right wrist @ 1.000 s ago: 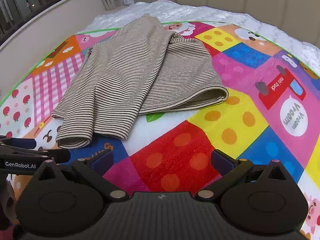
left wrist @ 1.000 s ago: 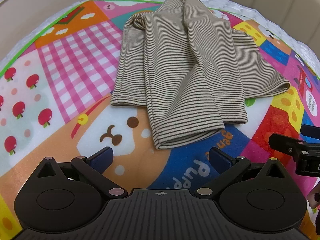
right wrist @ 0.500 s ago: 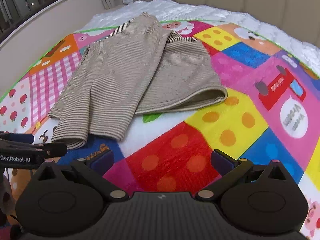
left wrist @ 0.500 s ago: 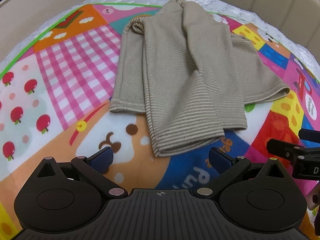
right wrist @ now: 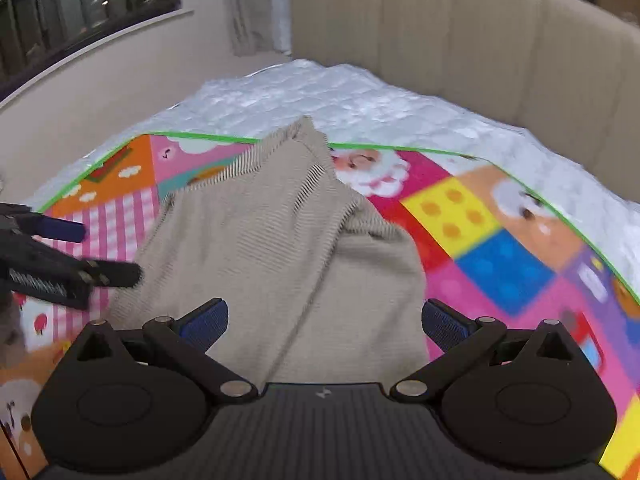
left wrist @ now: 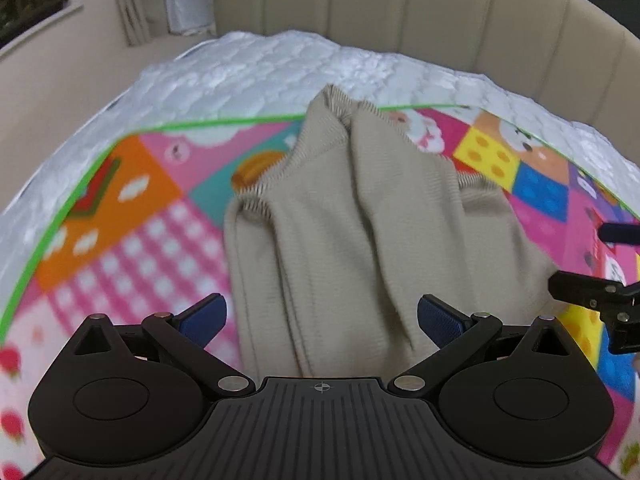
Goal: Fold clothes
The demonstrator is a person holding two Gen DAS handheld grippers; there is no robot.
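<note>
A beige, finely striped garment (left wrist: 360, 240) lies crumpled on a colourful play mat (left wrist: 132, 232), its folds running away from me. My left gripper (left wrist: 322, 316) hovers open over the garment's near part, blue pads wide apart, nothing between them. The right gripper (right wrist: 324, 320) is also open above the same garment (right wrist: 280, 248), nearer its right side. Each gripper shows in the other's view: the right one's fingers (left wrist: 592, 296) at the right edge, the left one's fingers (right wrist: 60, 264) at the left edge. The garment's near hem is hidden under both gripper bodies. Both views are motion-blurred.
The mat (right wrist: 500, 248) covers a white quilted mattress (right wrist: 340, 96). A padded beige headboard (right wrist: 460, 32) rises behind it. A wall with a window (right wrist: 80, 8) and a curtain stands to the left.
Both grippers have moved forward over the garment and tilted up, so the near hem left view and the headboard and wall appeared. Both stayed open.
</note>
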